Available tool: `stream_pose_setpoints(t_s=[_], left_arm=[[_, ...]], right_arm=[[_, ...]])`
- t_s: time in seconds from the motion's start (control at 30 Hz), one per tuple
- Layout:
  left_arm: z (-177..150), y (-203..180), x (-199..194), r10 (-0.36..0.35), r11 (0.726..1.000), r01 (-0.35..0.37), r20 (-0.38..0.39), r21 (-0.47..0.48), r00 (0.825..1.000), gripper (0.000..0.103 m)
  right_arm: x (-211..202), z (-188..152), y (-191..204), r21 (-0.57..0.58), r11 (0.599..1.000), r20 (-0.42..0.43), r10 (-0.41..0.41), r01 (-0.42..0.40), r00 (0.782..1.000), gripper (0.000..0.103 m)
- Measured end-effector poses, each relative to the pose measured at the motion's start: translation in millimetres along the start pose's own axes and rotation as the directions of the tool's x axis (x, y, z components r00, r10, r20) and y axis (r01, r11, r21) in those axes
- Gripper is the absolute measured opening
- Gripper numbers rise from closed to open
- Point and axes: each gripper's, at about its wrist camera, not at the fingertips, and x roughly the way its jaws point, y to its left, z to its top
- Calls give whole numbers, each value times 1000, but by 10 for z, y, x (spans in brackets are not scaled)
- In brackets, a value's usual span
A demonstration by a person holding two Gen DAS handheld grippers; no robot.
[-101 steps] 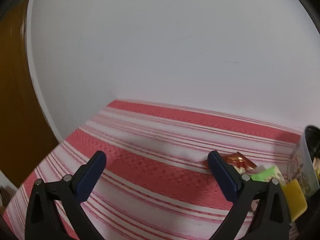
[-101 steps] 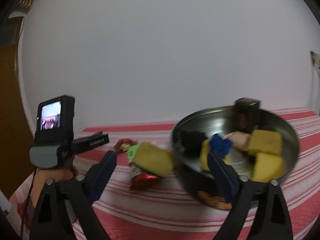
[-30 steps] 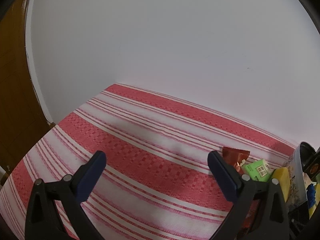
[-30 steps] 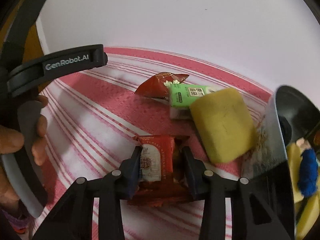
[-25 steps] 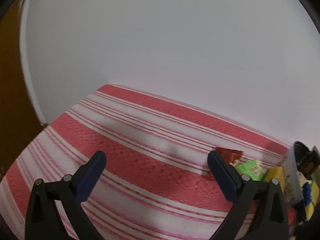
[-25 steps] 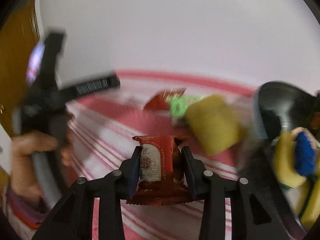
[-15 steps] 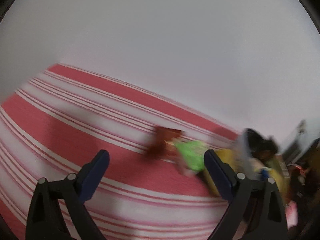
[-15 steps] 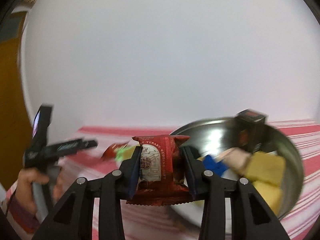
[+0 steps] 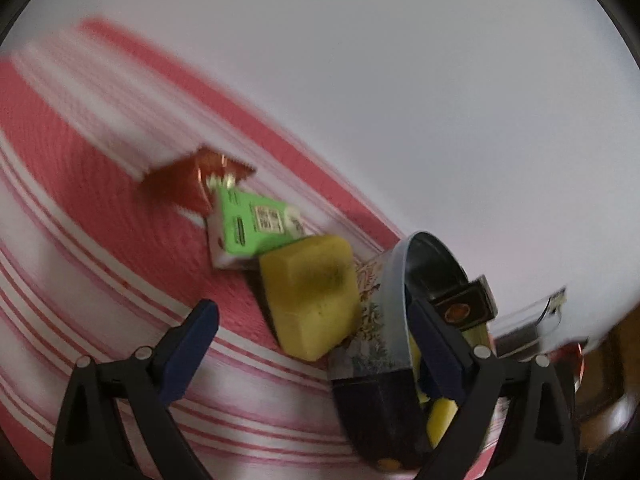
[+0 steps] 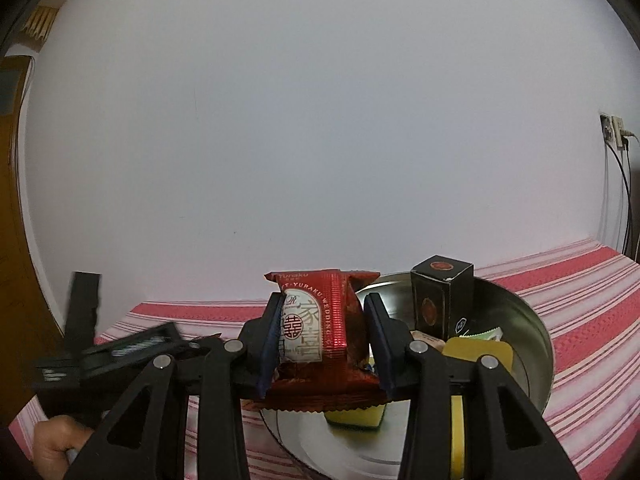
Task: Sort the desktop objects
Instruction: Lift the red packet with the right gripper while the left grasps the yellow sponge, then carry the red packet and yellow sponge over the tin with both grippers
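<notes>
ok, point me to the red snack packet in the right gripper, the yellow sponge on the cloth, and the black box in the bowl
red snack packet (image 10: 320,332), right wrist view, front label
yellow sponge (image 9: 310,294), left wrist view, top face
black box (image 10: 438,302), right wrist view, front face

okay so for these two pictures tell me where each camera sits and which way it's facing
Left wrist: sits on the left gripper, angled down at the striped cloth, a green packet, a yellow sponge and the metal bowl; its open fingers show.
Right wrist: sits on the right gripper, facing roughly level toward the white wall, shut on a red snack packet in front of the bowl; a hand shows.
Shared: the bowl, the black box, the cloth.
</notes>
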Motion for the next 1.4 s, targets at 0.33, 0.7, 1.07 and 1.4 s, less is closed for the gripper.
stream_pose_setpoints(t_s=[0.33,0.7,1.07,1.4], left_arm=[[72,12,327,-30,980,16,-64,-200,997,66],[112,-8,53,-29,999,30,66,-17,997,51],[-27,-290,-431,-41,945,-72,334,319,942,51],[-207,-478,-307,10,885,-198,410,421,912,51]], right_arm=[[-100,-23,-19,70,997,10,15,-16,1000,44],[-14,-46,-179,113,993,22,27,-29,999,44],[62,-131,-64,28,1000,21,-12,11,1000,43],[18,-225,-100,-26,998,29,-62,63,998,43]])
